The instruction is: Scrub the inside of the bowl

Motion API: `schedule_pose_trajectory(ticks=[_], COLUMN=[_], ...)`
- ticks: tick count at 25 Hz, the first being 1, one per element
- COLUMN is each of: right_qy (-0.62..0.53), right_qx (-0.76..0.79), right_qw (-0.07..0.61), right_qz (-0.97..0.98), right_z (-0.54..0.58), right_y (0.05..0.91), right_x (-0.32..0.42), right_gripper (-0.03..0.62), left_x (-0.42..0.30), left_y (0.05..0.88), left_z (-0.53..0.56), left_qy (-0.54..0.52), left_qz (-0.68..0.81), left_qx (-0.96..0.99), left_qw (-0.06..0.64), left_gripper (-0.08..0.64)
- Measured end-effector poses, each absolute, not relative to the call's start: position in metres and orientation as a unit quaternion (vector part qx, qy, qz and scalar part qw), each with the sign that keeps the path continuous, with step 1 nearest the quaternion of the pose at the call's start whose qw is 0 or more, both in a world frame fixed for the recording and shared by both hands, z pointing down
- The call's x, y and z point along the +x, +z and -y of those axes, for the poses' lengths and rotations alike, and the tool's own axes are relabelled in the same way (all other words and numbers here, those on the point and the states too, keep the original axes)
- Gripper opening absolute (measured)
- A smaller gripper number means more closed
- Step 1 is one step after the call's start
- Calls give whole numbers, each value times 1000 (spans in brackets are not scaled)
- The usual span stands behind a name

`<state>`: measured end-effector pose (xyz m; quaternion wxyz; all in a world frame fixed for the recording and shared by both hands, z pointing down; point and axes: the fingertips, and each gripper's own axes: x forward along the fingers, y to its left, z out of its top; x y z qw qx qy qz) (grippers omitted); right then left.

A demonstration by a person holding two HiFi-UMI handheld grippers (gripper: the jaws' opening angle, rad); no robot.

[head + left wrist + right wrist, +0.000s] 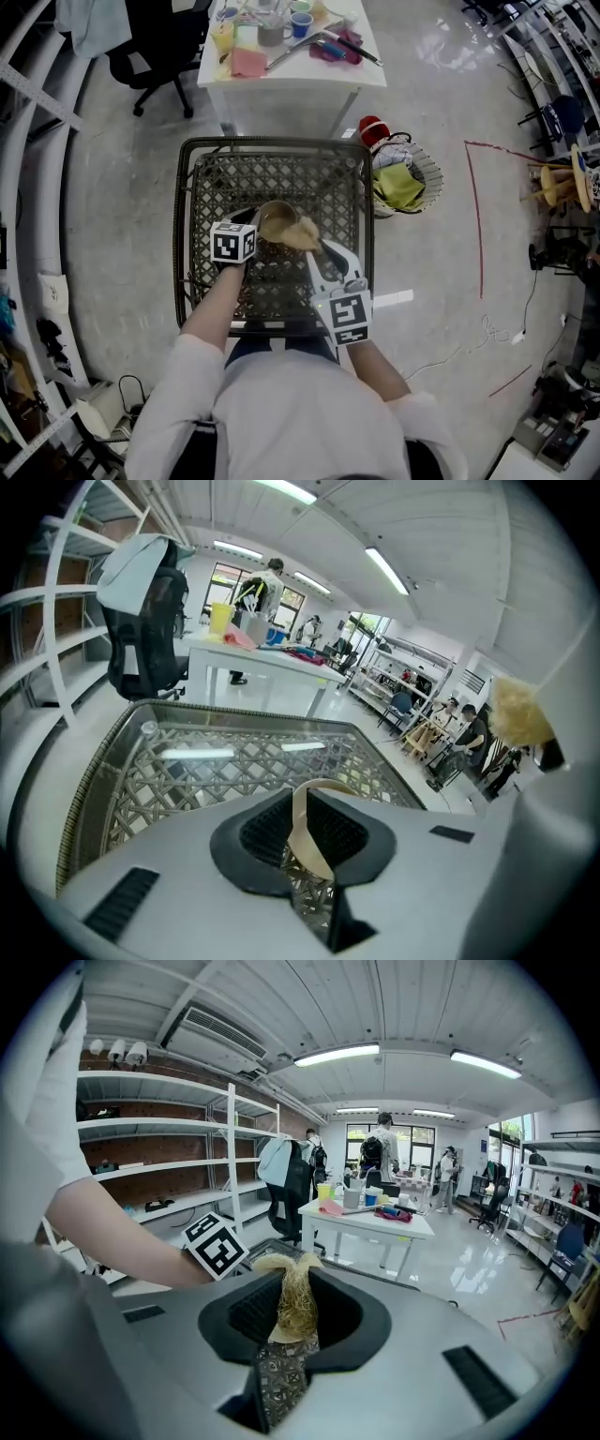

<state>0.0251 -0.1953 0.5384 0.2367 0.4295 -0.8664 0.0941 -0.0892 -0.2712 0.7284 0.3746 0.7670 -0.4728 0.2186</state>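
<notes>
A tan bowl (275, 221) sits raised over the lattice-topped table (211, 183). My left gripper (255, 227) is shut on the bowl's near-left rim; in the left gripper view the thin tan rim (300, 829) stands pinched between the dark pads. My right gripper (320, 247) is shut on a straw-coloured fibrous scrubber (302, 234), which lies at the bowl's right edge. In the right gripper view the scrubber (296, 1299) sticks up between the pads, with the left gripper's marker cube (215, 1245) just beyond. The scrubber (517, 713) also shows at the right of the left gripper view.
A white table (289, 80) with cups and tools stands beyond the lattice table. A black office chair (155, 42) is at the far left. A wire basket (405, 181) with yellow-green cloth sits on the floor to the right. Red tape (478, 220) marks the floor.
</notes>
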Motion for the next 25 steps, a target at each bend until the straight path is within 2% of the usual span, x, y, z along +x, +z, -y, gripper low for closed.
schedule_pose_trajectory(ticks=[25], right_qy=[48], right_qx=[453], right_qw=[183], right_qz=[871], right_z=[175], right_y=[481], right_x=[17], right_gripper=[91], left_x=[-89], left_y=[536], left_z=[232], left_qy=[96], left_qz=[467], left_qx=[853], left_qw=[210], left_gripper=[41])
